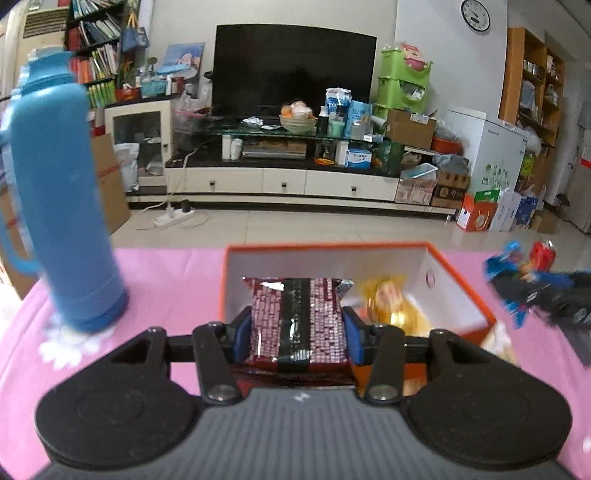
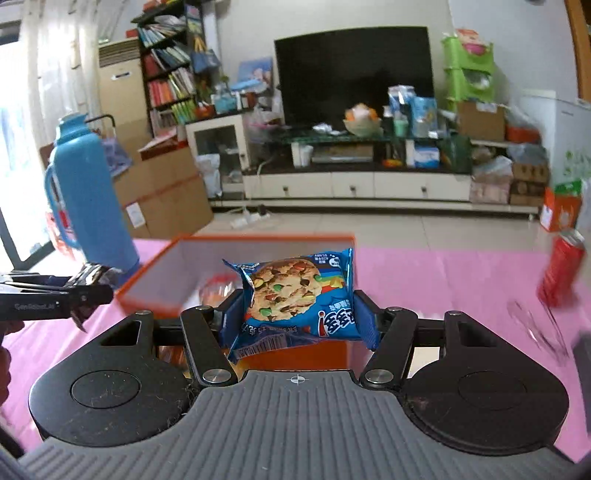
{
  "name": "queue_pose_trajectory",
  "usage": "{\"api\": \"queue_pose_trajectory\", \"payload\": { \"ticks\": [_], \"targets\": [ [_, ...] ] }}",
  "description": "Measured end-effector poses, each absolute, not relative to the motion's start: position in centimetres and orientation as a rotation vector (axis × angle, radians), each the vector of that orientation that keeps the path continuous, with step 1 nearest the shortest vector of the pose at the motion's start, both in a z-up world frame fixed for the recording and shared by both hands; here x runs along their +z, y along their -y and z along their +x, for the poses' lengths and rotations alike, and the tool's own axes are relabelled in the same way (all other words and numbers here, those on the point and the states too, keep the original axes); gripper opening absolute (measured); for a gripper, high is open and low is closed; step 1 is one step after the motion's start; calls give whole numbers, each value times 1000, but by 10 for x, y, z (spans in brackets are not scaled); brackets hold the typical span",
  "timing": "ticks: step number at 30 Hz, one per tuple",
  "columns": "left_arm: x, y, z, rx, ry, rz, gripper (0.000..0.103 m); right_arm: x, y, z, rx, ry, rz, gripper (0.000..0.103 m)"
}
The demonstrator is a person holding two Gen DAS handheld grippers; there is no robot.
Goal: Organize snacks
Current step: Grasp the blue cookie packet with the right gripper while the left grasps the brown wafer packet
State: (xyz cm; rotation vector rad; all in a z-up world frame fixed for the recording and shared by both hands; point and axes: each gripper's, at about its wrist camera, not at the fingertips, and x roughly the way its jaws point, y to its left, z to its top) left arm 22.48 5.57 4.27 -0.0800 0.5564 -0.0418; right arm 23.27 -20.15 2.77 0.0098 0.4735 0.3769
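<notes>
A maroon snack packet point(image 1: 298, 325) with pink checks and a black centre band was pinched upright between blue pads above the near edge of an open orange box point(image 1: 461, 280) with white inner walls. A blue cookie packet point(image 2: 301, 299) was likewise clamped above that box's near wall. A yellow wrapped snack point(image 1: 391, 306) lay inside the box on the pink-covered table.

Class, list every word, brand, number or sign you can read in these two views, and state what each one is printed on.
"GenRobot.ai", faint and only roughly legible: on the left gripper, seen in the right wrist view.
Blue cookie packet: large white characters, upside down, and small print, not readable.
Dark red snack packet: black strip of print, too blurred.
Wall clock: numerals too small.
Red can: blurred, nothing legible.
</notes>
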Motion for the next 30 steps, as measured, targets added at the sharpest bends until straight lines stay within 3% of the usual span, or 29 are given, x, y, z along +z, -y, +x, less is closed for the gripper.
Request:
{"api": "queue_pose_trajectory", "payload": {
  "ticks": [6, 8, 9, 11, 13, 15, 19, 23, 30],
  "targets": [
    [18, -48, 295, -10, -608, -53, 49, 2, 166, 324, 394, -545, -14, 32],
    [6, -47, 307, 9, -631, -39, 59, -12, 157, 342, 394, -569, -23, 33],
    [2, -46, 310, 22, -635, -28, 70, -19, 153, 349, 396, -581, -27, 36],
    [-1, -44, 309, 55, -622, 5, 71, -30, 145, 361, 400, -605, -47, 44],
    [0, -41, 302, 89, -594, 42, 73, -32, 141, 359, 400, -580, -68, 62],
    [3, -38, 293, 102, -573, 67, 76, -29, 138, 350, 393, -549, -81, 72],
    [12, -40, 259, 92, -566, 74, 79, -19, 143, 320, 385, -544, -105, 75],
    [20, -52, 209, 108, -540, 53, 102, -6, 165, 274, 363, -528, -79, 81],
    [1, -58, 115, 126, -598, 33, 102, -31, 211, 181, 317, -595, 15, 84]
  ]
}}
